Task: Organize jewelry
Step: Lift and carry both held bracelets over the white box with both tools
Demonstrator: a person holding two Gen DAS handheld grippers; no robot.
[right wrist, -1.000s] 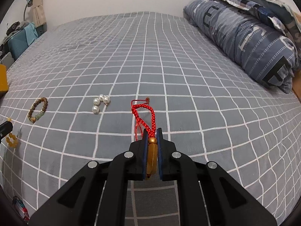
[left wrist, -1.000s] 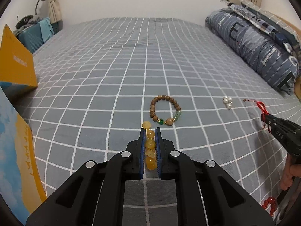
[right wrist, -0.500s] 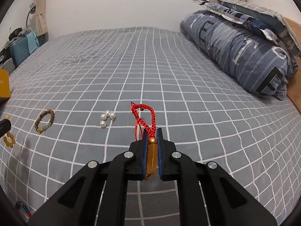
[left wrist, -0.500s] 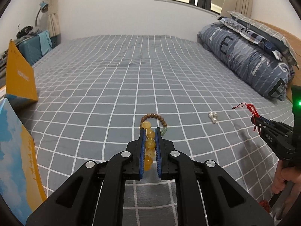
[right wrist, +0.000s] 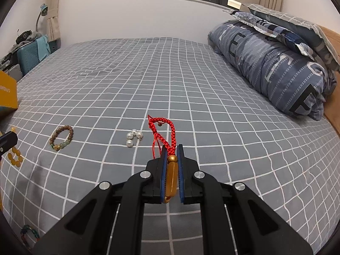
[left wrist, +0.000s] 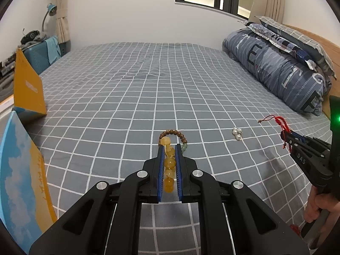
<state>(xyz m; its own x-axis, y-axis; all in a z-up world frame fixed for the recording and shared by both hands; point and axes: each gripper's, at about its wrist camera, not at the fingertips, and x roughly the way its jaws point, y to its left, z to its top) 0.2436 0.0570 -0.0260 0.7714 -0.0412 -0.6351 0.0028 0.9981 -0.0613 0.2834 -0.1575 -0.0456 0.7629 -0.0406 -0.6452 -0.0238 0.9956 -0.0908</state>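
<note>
My left gripper point(left wrist: 169, 148) is shut on a yellow amber bead bracelet point(left wrist: 169, 163) and holds it above the bed. My right gripper point(right wrist: 171, 148) is shut on a red braided cord bracelet with a gold charm point(right wrist: 171, 174); it also shows in the left wrist view point(left wrist: 284, 137). A brown wooden bead bracelet point(right wrist: 61, 138) with green beads lies on the grey checked bedsheet point(right wrist: 191, 85), also seen just beyond my left fingertips point(left wrist: 173, 132). A small pearl cluster point(right wrist: 133, 137) lies between the two grippers point(left wrist: 237, 132).
A yellow and blue box point(left wrist: 27, 91) with its open lid point(left wrist: 23, 178) stands at the bed's left edge. A folded striped quilt and pillows point(right wrist: 276, 63) lie along the right. A dark beaded bracelet point(right wrist: 29, 232) and a red one point(left wrist: 295, 227) lie near the front edge.
Both grippers have risen and tilted up, each still holding its bracelet; the bed and the jewelry on it now look farther away, and the window has come into view.
</note>
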